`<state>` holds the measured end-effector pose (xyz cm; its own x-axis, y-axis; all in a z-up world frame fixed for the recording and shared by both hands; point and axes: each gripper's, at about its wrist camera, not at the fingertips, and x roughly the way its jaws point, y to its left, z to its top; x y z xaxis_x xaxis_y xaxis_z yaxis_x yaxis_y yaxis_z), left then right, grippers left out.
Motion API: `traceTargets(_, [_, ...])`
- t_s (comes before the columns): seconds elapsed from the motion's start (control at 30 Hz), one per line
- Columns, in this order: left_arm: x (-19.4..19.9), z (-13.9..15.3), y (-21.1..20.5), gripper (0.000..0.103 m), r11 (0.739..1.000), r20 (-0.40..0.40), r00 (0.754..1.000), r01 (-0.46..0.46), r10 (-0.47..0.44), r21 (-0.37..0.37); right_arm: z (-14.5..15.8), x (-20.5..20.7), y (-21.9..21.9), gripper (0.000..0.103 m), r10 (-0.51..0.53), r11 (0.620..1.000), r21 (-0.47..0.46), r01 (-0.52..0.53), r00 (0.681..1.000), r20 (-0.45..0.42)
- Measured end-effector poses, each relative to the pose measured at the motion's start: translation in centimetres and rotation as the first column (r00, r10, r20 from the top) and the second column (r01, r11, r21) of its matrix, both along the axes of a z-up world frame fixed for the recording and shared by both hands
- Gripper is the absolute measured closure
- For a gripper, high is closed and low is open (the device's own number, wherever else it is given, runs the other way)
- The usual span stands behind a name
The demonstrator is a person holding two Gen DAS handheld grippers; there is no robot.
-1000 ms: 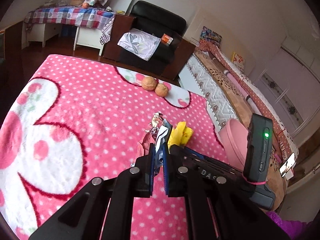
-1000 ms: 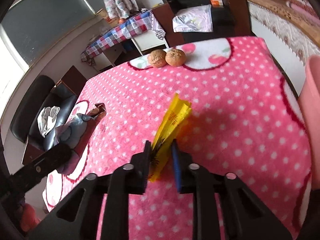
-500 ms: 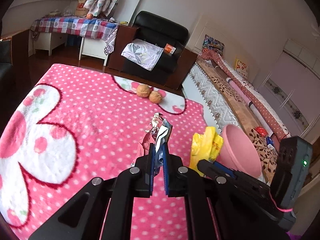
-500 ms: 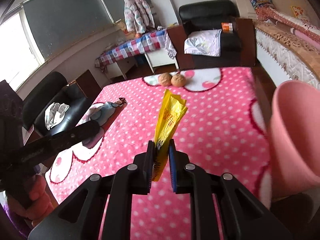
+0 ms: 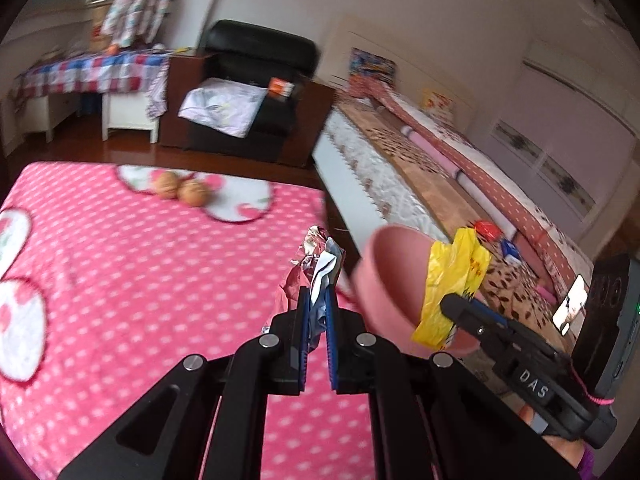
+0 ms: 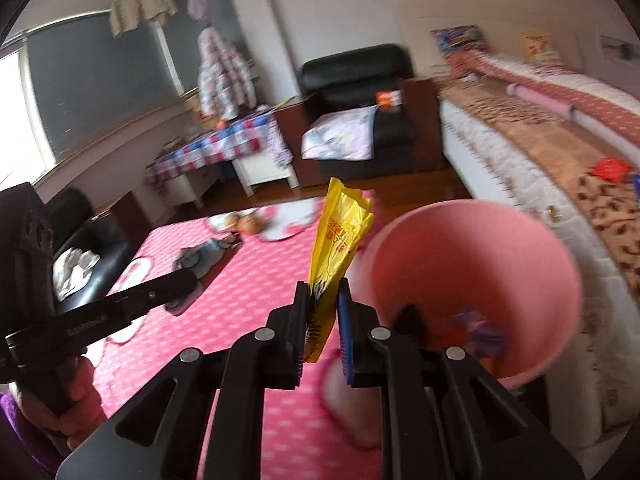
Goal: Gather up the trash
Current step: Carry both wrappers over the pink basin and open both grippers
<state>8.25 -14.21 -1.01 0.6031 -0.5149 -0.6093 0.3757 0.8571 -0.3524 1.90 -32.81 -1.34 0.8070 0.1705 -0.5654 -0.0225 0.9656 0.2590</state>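
Trash is held in both grippers above a pink, white-dotted blanket (image 5: 120,280). Nearest in the left wrist view, the left gripper (image 5: 316,312) is clamped on a crumpled silver and white foil wrapper (image 5: 320,264), which sticks up from between its blue-padded fingers. Just to its right, the right gripper (image 5: 452,304) pinches a crinkled yellow plastic wrapper (image 5: 452,280), held in front of the mouth of a round pink plastic bin (image 5: 388,276).

In the right wrist view, the right gripper (image 6: 324,308) has its fingers squeezed on the lower part of the yellow plastic wrapper (image 6: 340,236), which stands upright just left of the pink bin's rim (image 6: 560,256). Some blurred coloured scraps lie at the bottom of the bin. The left gripper (image 6: 188,280) reaches in from the left over the blanket (image 6: 260,280).

Farther back on the blanket, two brown walnuts (image 5: 180,190) lie side by side, touching. Beyond them stand a black leather armchair (image 5: 256,76) with a white cloth on its seat, a table with a checked cloth (image 5: 88,72), and a long bed (image 5: 440,184) on the right.
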Motion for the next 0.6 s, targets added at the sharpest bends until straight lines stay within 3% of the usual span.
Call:
traceTargets(0.27, [0.9, -0.5, -8.4, 0.096, 0.988, -0.002, 0.989, 0.151, -0.151, 0.041, -0.9, -0.4, -6.7, 0.088, -0.136, 0.991, 0.007, 0.137, 0.990, -0.020])
traceTargets(0.6, [2.3, -3.0, -14.5, 0.096, 0.968, -0.035, 0.975, 0.222, -0.220, 0.117, -3.8, 0.5, -10.1, 0.088, -0.179, 0.983, 0.016, 0.180, 0.981, -0.076])
